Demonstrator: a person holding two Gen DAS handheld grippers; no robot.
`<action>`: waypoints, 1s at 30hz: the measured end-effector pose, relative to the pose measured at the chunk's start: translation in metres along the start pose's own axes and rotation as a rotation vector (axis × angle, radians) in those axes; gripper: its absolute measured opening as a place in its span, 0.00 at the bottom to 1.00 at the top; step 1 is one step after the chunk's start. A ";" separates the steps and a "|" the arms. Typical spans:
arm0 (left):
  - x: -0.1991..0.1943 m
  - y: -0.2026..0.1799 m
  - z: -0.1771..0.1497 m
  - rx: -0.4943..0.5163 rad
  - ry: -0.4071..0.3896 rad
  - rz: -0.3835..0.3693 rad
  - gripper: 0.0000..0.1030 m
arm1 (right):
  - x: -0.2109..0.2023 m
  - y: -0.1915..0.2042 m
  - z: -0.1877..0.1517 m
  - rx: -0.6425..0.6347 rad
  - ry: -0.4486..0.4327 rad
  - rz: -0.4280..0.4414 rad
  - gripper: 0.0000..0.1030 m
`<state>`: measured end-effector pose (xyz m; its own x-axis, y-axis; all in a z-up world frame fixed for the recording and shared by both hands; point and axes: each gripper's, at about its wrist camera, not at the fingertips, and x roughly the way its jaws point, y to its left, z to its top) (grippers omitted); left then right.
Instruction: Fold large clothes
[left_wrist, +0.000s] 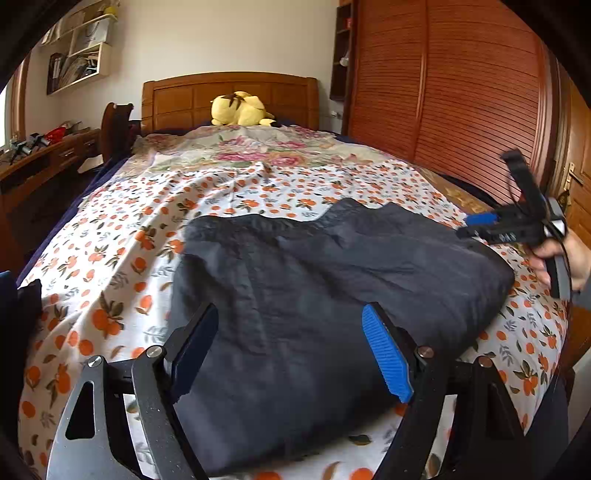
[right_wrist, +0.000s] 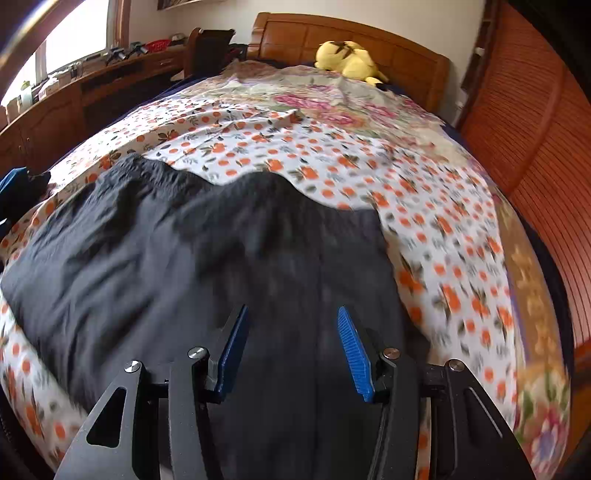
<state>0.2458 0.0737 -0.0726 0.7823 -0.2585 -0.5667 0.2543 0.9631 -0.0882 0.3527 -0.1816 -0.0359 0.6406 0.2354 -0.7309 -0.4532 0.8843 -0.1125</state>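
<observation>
Two grippers on my feeds, one garment, one bed.

Item 1: dark garment (left_wrist: 332, 280), navy or charcoal, lying folded into a broad slab on the bed (left_wrist: 122, 258). It sits directly ahead of and beneath my left gripper (left_wrist: 291, 354), filling the space between its fingers; in the right wrist view it (right_wrist: 184, 266) spreads ahead and away to the left of my right gripper (right_wrist: 291, 347).

Item 2: left gripper, jaws spread wide, nothing held; it hovers over the near edge of the garment. Blue ribbed pads (left_wrist: 386, 356) face inward.

Item 3: right gripper, jaws likewise parted and empty, poised above the garment's near right portion. The right wrist view is motion-blurred, so I cannot tell whether the fingers touch the cloth. From the left wrist view, the right gripper (left_wrist: 476, 225) appears far to the right, at the garment's far right corner, held in a hand (left_wrist: 554, 258).

Item 4: bedcover, white with orange fruit print, under the garment; beyond it a pink floral sheet (left_wrist: 258, 155).

Item 5: yellow plush toy (left_wrist: 240, 109), well ahead, against the wooden headboard (left_wrist: 177, 99).

Item 6: slatted wooden wardrobe (left_wrist: 461, 103), to the right.

Item 7: desk (left_wrist: 44, 158), far left, cluttered.
</observation>
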 end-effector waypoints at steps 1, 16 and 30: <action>0.000 -0.004 -0.001 0.001 0.002 -0.005 0.79 | -0.004 -0.003 -0.012 0.017 -0.005 0.011 0.50; -0.006 -0.026 -0.019 -0.004 0.011 -0.005 0.79 | 0.002 -0.007 -0.037 0.124 0.006 -0.078 0.50; -0.003 -0.012 -0.023 -0.017 0.016 0.038 0.79 | 0.017 0.083 -0.022 0.015 -0.040 0.136 0.50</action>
<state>0.2277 0.0647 -0.0887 0.7823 -0.2203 -0.5826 0.2148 0.9734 -0.0797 0.3125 -0.1130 -0.0719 0.5984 0.3694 -0.7110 -0.5288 0.8487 -0.0040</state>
